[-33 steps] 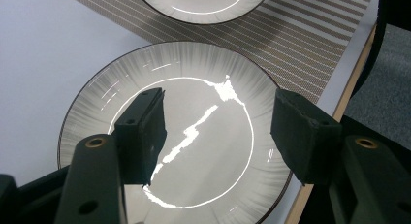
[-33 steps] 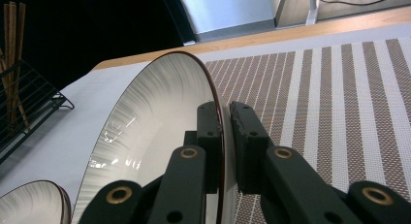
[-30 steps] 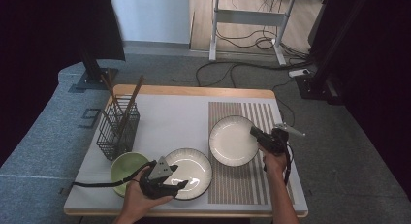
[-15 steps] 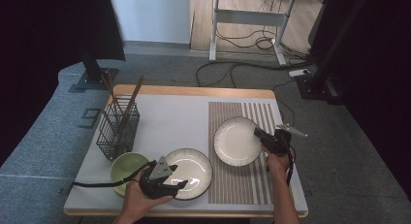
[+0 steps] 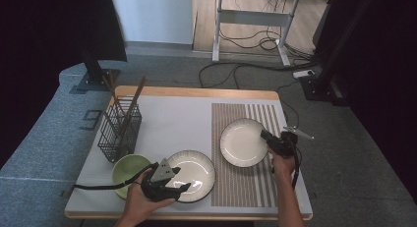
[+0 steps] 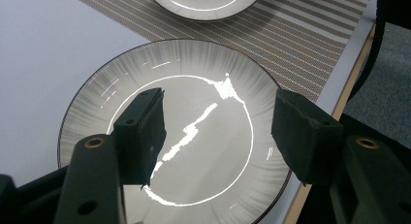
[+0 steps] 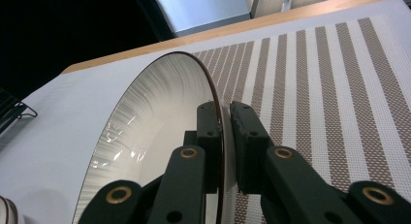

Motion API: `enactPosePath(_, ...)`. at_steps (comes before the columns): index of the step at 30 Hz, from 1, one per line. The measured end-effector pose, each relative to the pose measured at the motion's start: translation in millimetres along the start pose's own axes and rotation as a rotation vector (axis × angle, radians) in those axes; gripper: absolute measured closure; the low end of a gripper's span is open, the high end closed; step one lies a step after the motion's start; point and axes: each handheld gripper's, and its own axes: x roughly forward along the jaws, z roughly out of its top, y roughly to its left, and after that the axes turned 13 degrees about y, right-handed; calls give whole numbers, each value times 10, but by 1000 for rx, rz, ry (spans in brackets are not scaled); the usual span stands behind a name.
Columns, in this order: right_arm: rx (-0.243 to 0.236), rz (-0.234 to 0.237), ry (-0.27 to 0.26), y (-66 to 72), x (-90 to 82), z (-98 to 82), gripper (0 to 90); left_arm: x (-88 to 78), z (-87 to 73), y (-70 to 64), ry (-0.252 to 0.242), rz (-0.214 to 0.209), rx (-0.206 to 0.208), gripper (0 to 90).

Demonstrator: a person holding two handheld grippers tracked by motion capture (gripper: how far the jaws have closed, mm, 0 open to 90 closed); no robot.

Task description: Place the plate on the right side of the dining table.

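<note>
Since a second ago the white plate [image 5: 243, 142] has shifted slightly toward the right edge of the striped mat [image 5: 246, 158], carried by the right tongs [image 5: 268, 139], which are clamped on its rim; in the right gripper view the plate [image 7: 155, 136] is tilted up on edge between the two jaws. The left tongs [image 5: 182, 186] have kept still, jaws wide apart and holding nothing, over the grey plate [image 6: 194, 88] on the table [image 5: 172, 119] beside the green bowl [image 5: 127, 169]. A wire basket [image 5: 119, 131] stands behind the bowl.
</note>
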Motion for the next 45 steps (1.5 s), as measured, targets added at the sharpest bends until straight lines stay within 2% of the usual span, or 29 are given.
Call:
enactPosePath(23,25,-22,12,-85,65,-12,831,9,-2,-3,2,7,2,368)
enactPosePath(30,25,-20,23,-108,76,-20,834,8,-3,-3,3,9,2,369)
enactPosePath(33,17,-34,34,-123,84,-27,838,16,-3,-6,3,9,2,369)
enactPosePath(45,56,-30,67,-224,109,-68,835,8,-3,-9,0,8,1,369)
